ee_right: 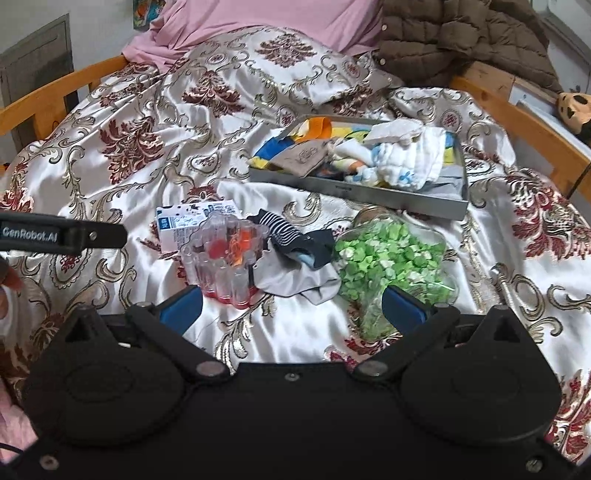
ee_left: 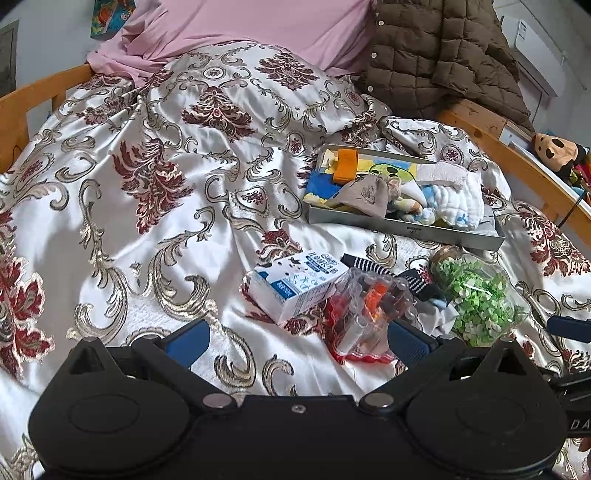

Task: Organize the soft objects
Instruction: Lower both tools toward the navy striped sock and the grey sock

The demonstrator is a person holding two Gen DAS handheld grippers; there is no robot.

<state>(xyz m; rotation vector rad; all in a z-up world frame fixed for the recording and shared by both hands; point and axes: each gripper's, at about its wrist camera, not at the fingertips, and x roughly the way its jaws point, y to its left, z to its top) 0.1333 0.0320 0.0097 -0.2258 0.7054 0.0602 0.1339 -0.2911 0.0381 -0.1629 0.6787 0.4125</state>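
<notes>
Soft items partly sorted. Grey tray (ee_right: 369,192) sits on the patterned satin bedspread (ee_left: 147,229), heaped with cloth: a beige drawstring pouch (ee_right: 301,157), white folded cloths (ee_right: 413,155), an orange piece (ee_left: 345,166) over a yellow-blue printed towel (ee_left: 369,170). Still loose on the bedspread, nearer than the tray: a striped navy sock (ee_right: 282,229) and a grey cloth (ee_right: 295,280), bunched together between a clear plastic case (ee_right: 225,258) with red and orange contents and a glass jar (ee_right: 391,266) of green paper bits lying on its side. The grey cloth touches both case and jar. A white-blue carton (ee_left: 295,286) lies just beside the case, on its far left.

Left gripper (ee_left: 299,338) is spread wide, nothing between its blue pads (ee_left: 192,339); the right-hand pad sits just beside the clear case, contact unclear. Right gripper (ee_right: 291,306) is also spread wide and empty, low over the bedspread, the sock pile ahead between its fingers; its right pad overlaps the jar in view, touching or not cannot be told.

Tray contents under the top layer are hidden. Carton print is too small to read. A brown quilted jacket (ee_left: 443,55) and pink sheet (ee_left: 258,26) lie at the bed's head, cut off by the frame.
</notes>
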